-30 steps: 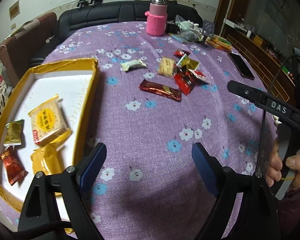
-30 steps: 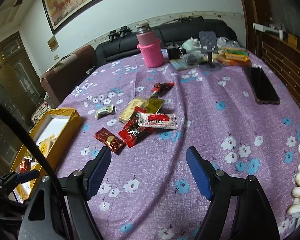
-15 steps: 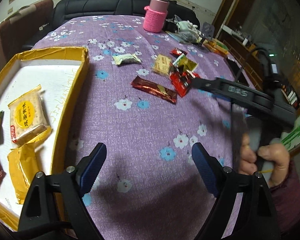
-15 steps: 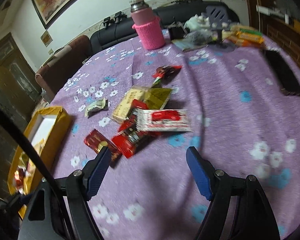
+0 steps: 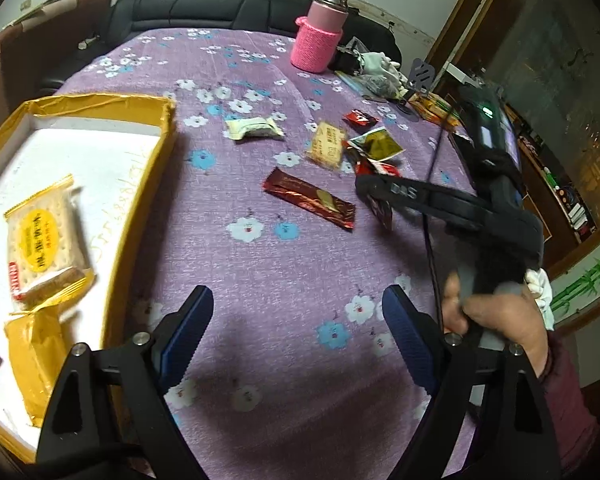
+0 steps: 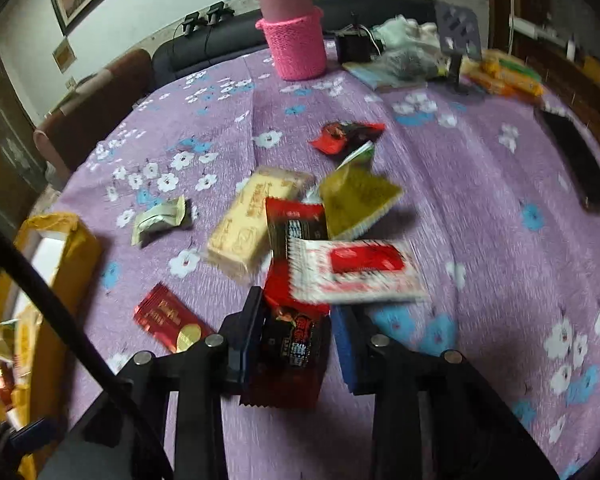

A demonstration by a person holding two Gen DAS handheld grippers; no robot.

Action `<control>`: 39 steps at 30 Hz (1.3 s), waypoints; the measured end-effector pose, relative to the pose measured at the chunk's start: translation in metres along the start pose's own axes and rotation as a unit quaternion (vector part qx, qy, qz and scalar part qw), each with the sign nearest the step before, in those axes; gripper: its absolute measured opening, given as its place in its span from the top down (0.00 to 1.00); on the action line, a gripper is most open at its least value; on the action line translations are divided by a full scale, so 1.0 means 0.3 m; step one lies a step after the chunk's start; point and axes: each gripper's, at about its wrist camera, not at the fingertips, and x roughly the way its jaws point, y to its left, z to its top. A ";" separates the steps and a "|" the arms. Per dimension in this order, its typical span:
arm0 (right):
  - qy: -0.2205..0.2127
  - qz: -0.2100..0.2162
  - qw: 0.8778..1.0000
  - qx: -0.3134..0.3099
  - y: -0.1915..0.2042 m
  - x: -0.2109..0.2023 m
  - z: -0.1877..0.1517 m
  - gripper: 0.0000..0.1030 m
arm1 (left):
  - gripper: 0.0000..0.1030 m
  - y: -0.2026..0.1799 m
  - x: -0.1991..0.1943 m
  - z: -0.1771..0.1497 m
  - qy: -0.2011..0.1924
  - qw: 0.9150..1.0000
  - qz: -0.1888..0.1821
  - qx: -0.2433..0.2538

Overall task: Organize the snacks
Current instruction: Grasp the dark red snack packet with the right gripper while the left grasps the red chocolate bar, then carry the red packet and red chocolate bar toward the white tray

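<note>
My right gripper is low over the snack pile, its jaws closing, and both pads press the sides of a red and black snack packet. A white and red sachet, a cream biscuit packet and a green-gold packet lie just beyond it. A dark red bar lies to the left. In the left wrist view the right gripper reaches in beside the dark red bar. My left gripper hangs open over bare purple cloth. The gold box at the left holds a cracker packet and other snacks.
A pink-sleeved flask stands at the back of the table, with a black phone at the right edge and clutter behind. A pale green candy and a small red packet lie apart from the pile. A person's hand holds the right gripper.
The right gripper has moved forward and down into the snack pile, and its jaws have gone from wide apart to pressed on the red and black packet. The left gripper has shifted slightly.
</note>
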 end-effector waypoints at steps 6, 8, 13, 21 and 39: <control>-0.009 0.036 0.999 0.013 -0.099 -0.092 -0.074 0.72 | 0.34 -0.052 0.094 0.079 0.030 0.999 -0.016 0.006; -0.013 0.052 0.998 0.027 -0.125 -0.101 -0.090 0.72 | 0.34 -0.057 0.155 0.122 0.040 0.999 -0.010 -0.007; -0.015 0.086 0.995 0.051 -0.170 -0.104 -0.095 0.72 | 0.34 -0.066 0.273 0.203 0.053 0.998 0.014 -0.026; -0.019 0.081 0.996 0.038 -0.158 -0.114 -0.086 0.72 | 0.72 -0.130 0.328 0.204 0.031 0.991 0.091 0.092; -0.018 0.074 0.997 0.024 -0.137 -0.104 -0.095 0.72 | 0.74 -0.157 0.338 0.194 0.013 0.986 0.123 0.115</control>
